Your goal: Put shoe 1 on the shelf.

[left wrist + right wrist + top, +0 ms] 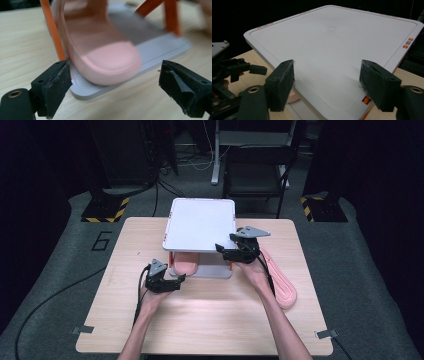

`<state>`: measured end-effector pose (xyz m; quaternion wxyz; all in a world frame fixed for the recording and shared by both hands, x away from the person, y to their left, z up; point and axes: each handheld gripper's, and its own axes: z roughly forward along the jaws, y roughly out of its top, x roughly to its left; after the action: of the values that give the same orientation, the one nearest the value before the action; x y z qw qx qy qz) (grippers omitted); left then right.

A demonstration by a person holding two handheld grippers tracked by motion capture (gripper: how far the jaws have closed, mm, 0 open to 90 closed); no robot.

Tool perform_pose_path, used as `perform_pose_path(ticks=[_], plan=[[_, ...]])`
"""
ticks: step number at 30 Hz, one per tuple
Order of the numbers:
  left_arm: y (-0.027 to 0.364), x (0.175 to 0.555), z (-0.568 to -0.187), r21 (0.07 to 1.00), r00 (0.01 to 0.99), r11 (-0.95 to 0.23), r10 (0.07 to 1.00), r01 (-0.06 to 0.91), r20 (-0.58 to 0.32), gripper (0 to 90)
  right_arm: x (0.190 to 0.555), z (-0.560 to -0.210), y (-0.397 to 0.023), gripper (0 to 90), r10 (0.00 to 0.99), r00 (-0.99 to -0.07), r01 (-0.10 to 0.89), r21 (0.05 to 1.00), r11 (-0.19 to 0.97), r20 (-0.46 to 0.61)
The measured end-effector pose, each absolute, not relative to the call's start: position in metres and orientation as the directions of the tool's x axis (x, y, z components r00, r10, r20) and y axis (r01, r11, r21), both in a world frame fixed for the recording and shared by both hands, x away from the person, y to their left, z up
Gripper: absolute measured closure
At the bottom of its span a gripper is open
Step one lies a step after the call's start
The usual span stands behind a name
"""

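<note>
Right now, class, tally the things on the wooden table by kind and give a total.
Pink slippers: 2, one on the rack's lower shelf, one on the table beside it
Two-tier rack, white shelves, orange posts: 1
Hand-held tongs: 2, left, right
Total: 5

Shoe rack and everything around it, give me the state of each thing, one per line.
Shoe rack: upright on the table, top shelf bare.
Slipper on the lower shelf: lying flat, toe sticking out.
Second slipper: lying on the table right of the rack.
Left gripper: open.
Right gripper: open.
</note>
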<state>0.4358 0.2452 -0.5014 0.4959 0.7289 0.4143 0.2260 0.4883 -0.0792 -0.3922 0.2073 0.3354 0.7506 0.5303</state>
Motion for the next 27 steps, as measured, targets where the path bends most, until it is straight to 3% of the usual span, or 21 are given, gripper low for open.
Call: perform_pose_path(ticks=[2,11,20,27], plan=[[0.255,0.426,-0.495,0.929,0.563,-0.141,0.822,0.342,-0.082,9.0,0.486,-0.390,-0.080,19.5,0.742,-0.669,0.274,0.940,0.201,0.036],[0.305,0.397,-0.478,0.957,0.521,-0.044,0.845,0.286,-0.117,7.9,0.442,-0.383,-0.109,16.0,0.755,-0.655,0.206,0.967,0.146,0.026],[0.327,0.386,-0.483,0.953,0.497,-0.080,0.864,0.294,-0.081,8.6,0.384,-0.426,-0.165,15.7,0.805,-0.593,0.204,0.971,0.128,0.018],[0.327,0.386,-0.489,0.948,0.480,-0.095,0.875,0.303,-0.066,10.9,0.362,-0.460,-0.201,16.0,0.844,-0.534,0.232,0.969,0.087,0.052]])
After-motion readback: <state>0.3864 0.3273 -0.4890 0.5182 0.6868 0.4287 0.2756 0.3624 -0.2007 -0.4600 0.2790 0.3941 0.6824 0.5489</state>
